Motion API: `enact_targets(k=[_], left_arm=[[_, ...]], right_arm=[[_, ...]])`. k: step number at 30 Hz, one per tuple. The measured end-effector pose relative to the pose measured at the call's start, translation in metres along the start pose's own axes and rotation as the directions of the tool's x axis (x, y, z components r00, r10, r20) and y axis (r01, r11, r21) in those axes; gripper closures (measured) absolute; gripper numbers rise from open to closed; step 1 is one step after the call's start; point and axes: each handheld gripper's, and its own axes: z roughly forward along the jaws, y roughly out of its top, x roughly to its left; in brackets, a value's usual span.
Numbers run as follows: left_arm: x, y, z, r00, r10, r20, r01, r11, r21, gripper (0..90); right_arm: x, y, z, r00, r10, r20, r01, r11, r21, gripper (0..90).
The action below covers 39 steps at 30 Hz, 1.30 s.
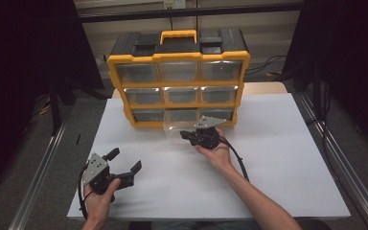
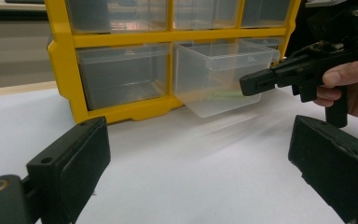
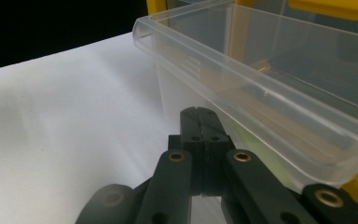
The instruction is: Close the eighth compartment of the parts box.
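Left gripper (image 1: 124,162): fingers spread, empty | right gripper (image 1: 188,134): fingers pressed together beside clear drawer (image 2: 223,74)

This looks like a lab or workshop. A yellow parts box (image 1: 178,79) with 9 clear drawers stands on a white tabletop (image 1: 278,158), with metal rails (image 1: 338,158) and dark curtains (image 1: 24,72) around it.

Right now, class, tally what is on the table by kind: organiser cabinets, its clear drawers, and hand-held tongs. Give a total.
Yellow organiser cabinet: 1
Clear drawers: 9, with the bottom-middle drawer pulled partly out
Hand-held tongs: 2, the left tongs open and the right tongs shut at that drawer
Total: 12
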Motion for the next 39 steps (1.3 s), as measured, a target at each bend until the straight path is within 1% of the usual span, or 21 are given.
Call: enact_targets(k=[8, 17, 21, 30, 31, 39], left_arm=[[0.0003, 0.0003, -0.0004, 1.0000, 0.001, -0.002, -0.001, 1.0000, -0.002, 5.6], [0.0004, 0.0005, -0.0008, 1.0000, 0.002, -0.002, -0.002, 1.0000, 0.001, 5.5], [0.0003, 0.0004, -0.0005, 1.0000, -0.002, -0.001, 0.002, 1.0000, -0.002, 5.5], [0.0010, 0.0004, -0.0009, 1.0000, 0.005, -0.004, -0.005, 1.0000, 0.001, 5.5], [0.0008, 0.0004, -0.0008, 1.0000, 0.001, -0.002, -0.001, 1.0000, -0.001, 5.6], [0.0008, 0.0005, -0.0009, 1.0000, 0.001, -0.002, -0.001, 1.0000, -0.002, 5.5]], right_arm=[[-0.0021, 0.0003, 0.0001, 0.9999, -0.006, 0.014, 0.006, 1.000, -0.004, 90.0], [-0.0030, 0.0031, 0.0003, 1.0000, -0.001, 0.009, 0.001, 1.000, -0.013, 90.0], [-0.0036, 0.0048, 0.0007, 0.9999, -0.005, 0.015, 0.005, 1.000, -0.009, 90.0], [-0.0051, 0.0069, 0.0025, 0.9998, -0.001, 0.019, 0.002, 1.000, -0.021, 90.0], [-0.0052, 0.0072, 0.0027, 0.9998, 0.000, 0.019, 0.000, 1.000, -0.023, 90.0], [-0.0065, 0.0084, 0.0040, 0.9996, -0.011, 0.027, 0.012, 1.000, -0.025, 90.0]])
